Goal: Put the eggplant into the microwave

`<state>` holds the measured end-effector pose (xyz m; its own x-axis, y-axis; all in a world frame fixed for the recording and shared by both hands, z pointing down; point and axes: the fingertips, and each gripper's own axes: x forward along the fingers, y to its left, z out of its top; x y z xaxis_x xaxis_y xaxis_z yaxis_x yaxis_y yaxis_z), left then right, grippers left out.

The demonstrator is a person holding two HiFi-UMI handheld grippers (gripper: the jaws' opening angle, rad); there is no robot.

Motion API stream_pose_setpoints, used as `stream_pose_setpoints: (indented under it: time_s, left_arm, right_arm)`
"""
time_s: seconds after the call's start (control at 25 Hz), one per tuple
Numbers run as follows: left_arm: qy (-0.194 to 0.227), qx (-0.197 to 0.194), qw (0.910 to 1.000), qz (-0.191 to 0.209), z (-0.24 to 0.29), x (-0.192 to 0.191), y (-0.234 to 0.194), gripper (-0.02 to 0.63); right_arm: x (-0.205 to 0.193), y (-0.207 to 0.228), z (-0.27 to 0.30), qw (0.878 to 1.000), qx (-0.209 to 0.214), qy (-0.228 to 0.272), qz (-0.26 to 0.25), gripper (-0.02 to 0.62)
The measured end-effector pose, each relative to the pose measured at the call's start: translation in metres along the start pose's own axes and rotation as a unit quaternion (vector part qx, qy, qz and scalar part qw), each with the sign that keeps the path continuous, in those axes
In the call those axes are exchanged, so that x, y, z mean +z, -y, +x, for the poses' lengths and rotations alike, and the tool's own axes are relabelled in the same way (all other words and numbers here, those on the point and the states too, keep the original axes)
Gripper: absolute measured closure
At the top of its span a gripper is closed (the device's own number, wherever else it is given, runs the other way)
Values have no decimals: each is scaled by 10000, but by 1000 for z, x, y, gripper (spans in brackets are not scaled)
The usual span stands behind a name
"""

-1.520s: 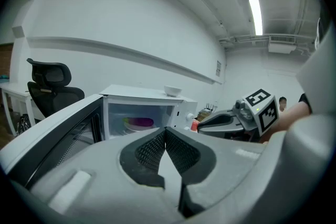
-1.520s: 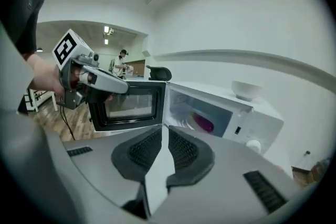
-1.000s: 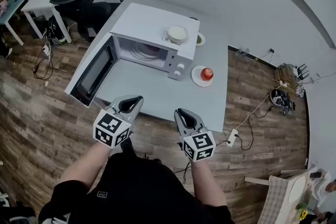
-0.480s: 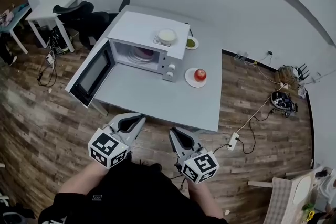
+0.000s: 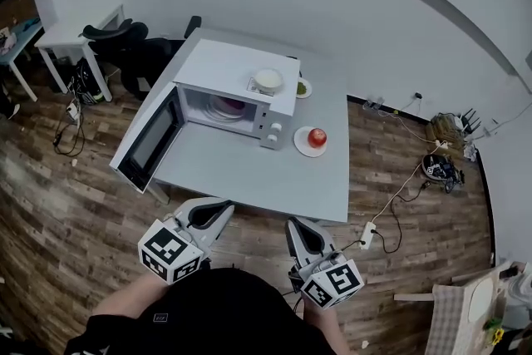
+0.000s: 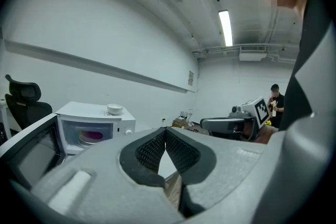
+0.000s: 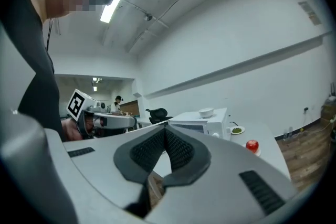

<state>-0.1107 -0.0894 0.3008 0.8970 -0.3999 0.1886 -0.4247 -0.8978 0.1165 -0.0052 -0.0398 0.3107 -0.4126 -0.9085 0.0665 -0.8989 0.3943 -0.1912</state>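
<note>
The white microwave [image 5: 233, 62] stands on the grey table [image 5: 249, 166] with its door [image 5: 148, 137] swung open to the left. Inside it a purple thing, apparently the eggplant [image 5: 223, 106], lies on a plate; the left gripper view also shows the eggplant [image 6: 92, 136]. Both grippers hang close to my body, short of the table's near edge. My left gripper [image 5: 214, 214] is shut and empty, its pads meeting at the tips [image 6: 165, 132]. My right gripper [image 5: 304, 230] is also shut with nothing between its pads [image 7: 165, 132].
A white bowl [image 5: 268, 80] sits on top of the microwave. A small plate with something green [image 5: 302, 87] and a plate with a red fruit [image 5: 317, 137] lie to its right. Black office chairs [image 5: 116, 33] stand at the back left. A power strip [image 5: 366, 235] and cables lie on the wooden floor.
Both grippers have drawn back from the table's near edge toward my body and risen. The table and microwave now look farther away.
</note>
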Motion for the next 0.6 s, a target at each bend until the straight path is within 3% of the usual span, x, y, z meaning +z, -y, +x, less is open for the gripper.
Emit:
stream_pose_setpoints:
  time_s: [0.12,0.4,0.6]
  left_arm:
    - [47,-2,9999,106,-1,2,-4,597]
    - [134,-3,9998,147,-2,6,-13,597]
    - [173,13,9998,103,-3,8,-19,597]
  right_arm:
    - [3,-6,4,9998,81,34,181,580]
    - [8,-14,16,9997,82,-83,-191,581]
    - [13,-14,21,9998,81,-52,-189,581]
